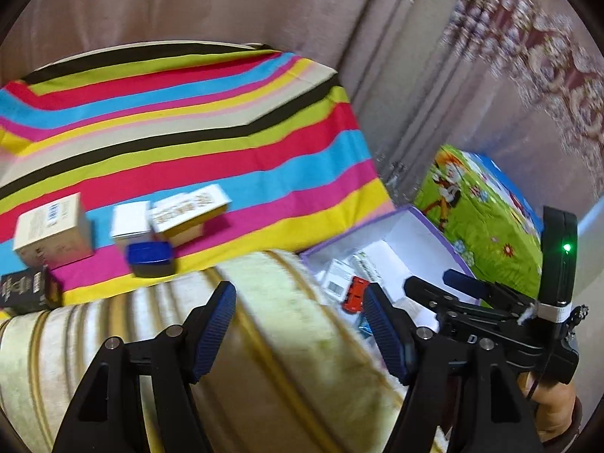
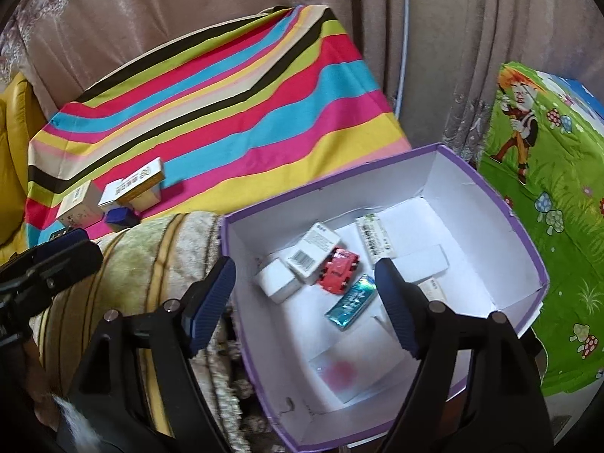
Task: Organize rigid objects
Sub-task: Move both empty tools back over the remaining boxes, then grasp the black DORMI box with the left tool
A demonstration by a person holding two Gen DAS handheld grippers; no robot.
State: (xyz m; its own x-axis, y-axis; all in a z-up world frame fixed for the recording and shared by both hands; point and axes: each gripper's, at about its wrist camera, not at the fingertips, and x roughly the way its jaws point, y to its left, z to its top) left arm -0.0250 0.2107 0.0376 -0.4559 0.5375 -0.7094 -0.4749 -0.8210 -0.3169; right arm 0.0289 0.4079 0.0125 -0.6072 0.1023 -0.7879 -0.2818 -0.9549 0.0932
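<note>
My left gripper [image 1: 298, 287] stands open over a cream striped cushion [image 1: 287, 339], with nothing between its fingers. Beyond it, on the striped cloth [image 1: 226, 143], lie a cream box [image 1: 53, 226], a small white box [image 1: 130, 222], a white-and-gold box [image 1: 188, 211], a blue tin [image 1: 151, 258] and a black box [image 1: 26, 290]. My right gripper [image 2: 305, 262] hangs open above the purple-rimmed white box [image 2: 328, 185] and holds nothing. Inside that box lie a red toy car [image 2: 338, 270], a teal packet [image 2: 351, 302], a barcode box [image 2: 313, 249] and several white cartons.
A green cartoon-print cover [image 2: 547, 188] lies right of the purple box. Pinkish curtains [image 2: 226, 0] hang behind the striped cloth. A yellow leather seat [image 2: 11, 151] borders the far left. The left gripper's black body [image 2: 49, 260] shows at the right wrist view's left edge.
</note>
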